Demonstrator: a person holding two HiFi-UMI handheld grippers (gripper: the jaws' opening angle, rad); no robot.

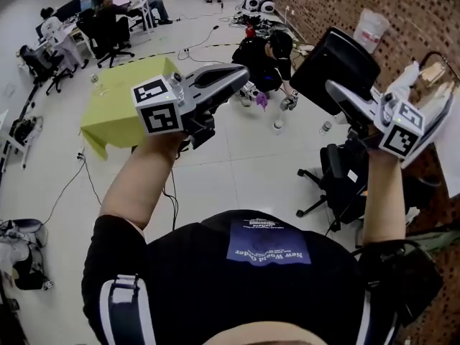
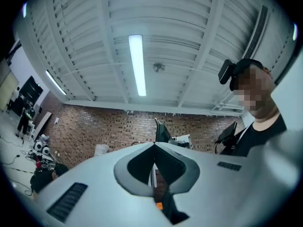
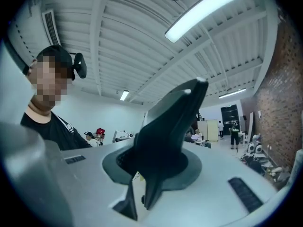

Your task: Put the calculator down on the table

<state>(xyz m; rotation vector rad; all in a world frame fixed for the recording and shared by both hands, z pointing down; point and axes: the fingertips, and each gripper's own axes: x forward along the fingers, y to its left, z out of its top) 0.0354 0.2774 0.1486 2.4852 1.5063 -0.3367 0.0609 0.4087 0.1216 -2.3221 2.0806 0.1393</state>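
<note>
The calculator (image 1: 334, 67) is a flat black slab held up in the air at the right of the head view, tilted, with one edge clamped in my right gripper (image 1: 336, 90). In the right gripper view the calculator (image 3: 170, 126) rises dark from between the jaws and hides their tips. My left gripper (image 1: 243, 74) is raised at the left of centre, and its jaws lie together with nothing in them. They meet at the tip in the left gripper view (image 2: 154, 146). Both grippers hang over open floor, well above it.
A table with a yellow-green cloth (image 1: 122, 106) stands on the floor to the left. A black office chair (image 1: 338, 185) sits below my right arm. A person crouches on the floor (image 1: 266, 60) ahead. A brick wall (image 1: 345, 6) with a white bucket (image 1: 372, 29) runs along the right.
</note>
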